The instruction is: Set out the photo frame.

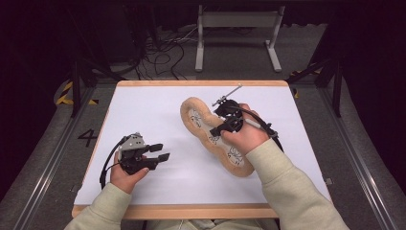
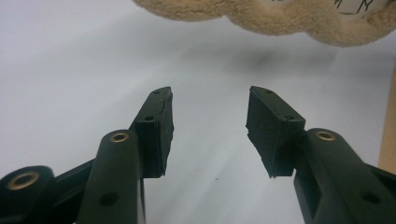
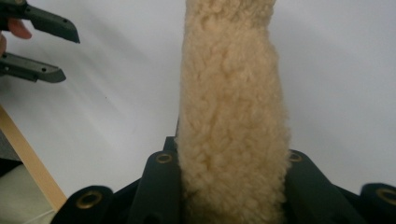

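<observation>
- Fleecy tan rug point(image 1: 198, 125) lies on the white table point(image 1: 143, 110), right of centre.
- Right gripper point(image 1: 221, 130) clenches the rug's fluffy edge point(image 3: 231, 140) between its jaws.
- Left gripper point(image 1: 160, 152) rests near the left side, jaws apart, nothing between them.

A white-topped bench point(image 1: 143, 103) with a pale wooden edge stands on a grey carpeted floor point(image 1: 43, 143). A black numeral 4 point(image 1: 87, 137) is marked on the floor to the bench's left, near yellow-and-black hazard tape point(image 1: 64, 93). Metal rails point(image 1: 365, 165) run along both sides. Beyond the far edge lie tangled black cables point(image 1: 160, 55) and a white metal stand point(image 1: 237, 33). The backdrop is dark.
</observation>
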The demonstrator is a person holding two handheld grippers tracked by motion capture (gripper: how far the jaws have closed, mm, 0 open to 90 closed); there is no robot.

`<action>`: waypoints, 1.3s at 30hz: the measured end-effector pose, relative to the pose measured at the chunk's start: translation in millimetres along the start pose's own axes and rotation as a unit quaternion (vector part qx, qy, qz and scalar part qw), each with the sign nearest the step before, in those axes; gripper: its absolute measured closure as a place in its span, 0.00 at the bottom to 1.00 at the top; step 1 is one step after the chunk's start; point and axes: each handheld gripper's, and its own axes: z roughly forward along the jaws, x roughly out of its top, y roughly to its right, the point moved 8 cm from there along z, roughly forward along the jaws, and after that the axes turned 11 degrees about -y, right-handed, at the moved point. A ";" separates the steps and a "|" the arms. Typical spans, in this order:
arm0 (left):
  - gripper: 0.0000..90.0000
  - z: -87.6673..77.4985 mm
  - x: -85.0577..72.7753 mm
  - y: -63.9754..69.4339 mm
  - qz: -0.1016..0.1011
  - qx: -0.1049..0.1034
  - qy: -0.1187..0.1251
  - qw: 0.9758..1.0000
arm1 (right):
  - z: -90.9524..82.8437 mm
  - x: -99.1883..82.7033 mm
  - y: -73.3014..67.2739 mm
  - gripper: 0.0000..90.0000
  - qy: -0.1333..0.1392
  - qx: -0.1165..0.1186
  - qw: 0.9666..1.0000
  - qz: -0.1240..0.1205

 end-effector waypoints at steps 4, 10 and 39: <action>0.57 -6.4 -4.5 -10.0 -0.014 0.013 0.003 1.000 | -9.0 3.1 2.1 0.81 0.007 -0.003 0.998 -0.067; 0.57 -14.3 -10.1 -15.5 -0.025 0.028 0.008 0.999 | -19.5 7.6 5.4 0.81 -0.008 -0.008 0.990 -0.137; 0.57 -18.8 -18.0 -22.8 -0.047 0.032 0.016 0.998 | -7.0 17.1 -2.9 0.80 -0.044 0.055 0.925 -0.373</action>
